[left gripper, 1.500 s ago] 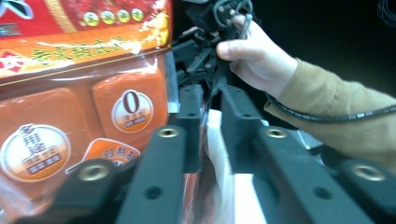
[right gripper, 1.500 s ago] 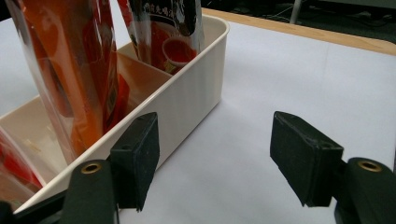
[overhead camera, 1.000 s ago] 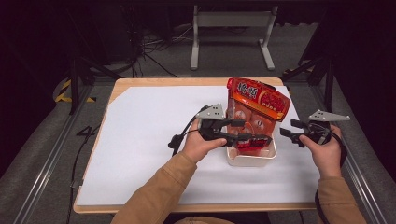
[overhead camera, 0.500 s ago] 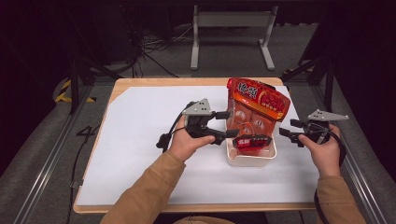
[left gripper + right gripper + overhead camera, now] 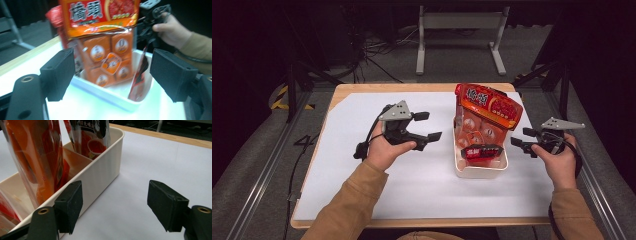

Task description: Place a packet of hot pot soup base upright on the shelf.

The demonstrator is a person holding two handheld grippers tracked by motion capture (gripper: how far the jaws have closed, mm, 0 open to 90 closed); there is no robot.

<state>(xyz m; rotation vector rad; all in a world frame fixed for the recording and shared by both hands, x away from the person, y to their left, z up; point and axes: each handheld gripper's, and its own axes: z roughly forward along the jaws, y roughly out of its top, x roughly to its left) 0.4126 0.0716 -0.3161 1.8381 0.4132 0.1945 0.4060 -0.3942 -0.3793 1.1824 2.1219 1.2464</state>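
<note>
A white bin [image 5: 480, 171] stands right of the table's middle. A large orange snack bag [image 5: 488, 106] stands upright in it, and a small red and black packet [image 5: 482, 151] leans at its near end. My left gripper [image 5: 428, 126] hovers left of the bin, apart from it. Its jaws have just been opening and stand open on nothing. The left gripper view looks between them at the bag [image 5: 100, 15], the packet [image 5: 138, 80] and the bin's rim [image 5: 110, 96]. My right gripper [image 5: 522, 137] is beside the bin's right wall [image 5: 100, 172]. Its jaws have also just been opening, on nothing.
White paper [image 5: 362, 200] covers the wooden tabletop [image 5: 412, 87], with bare paper left of and in front of the bin. Metal rails run along both sides of the table. A stand's feet [image 5: 459, 45] and cables lie on the floor behind.
My left gripper let go of the small packet, which stays in the bin, and drew back to the left and slightly up with its jaws widening. The right hand kept still.
</note>
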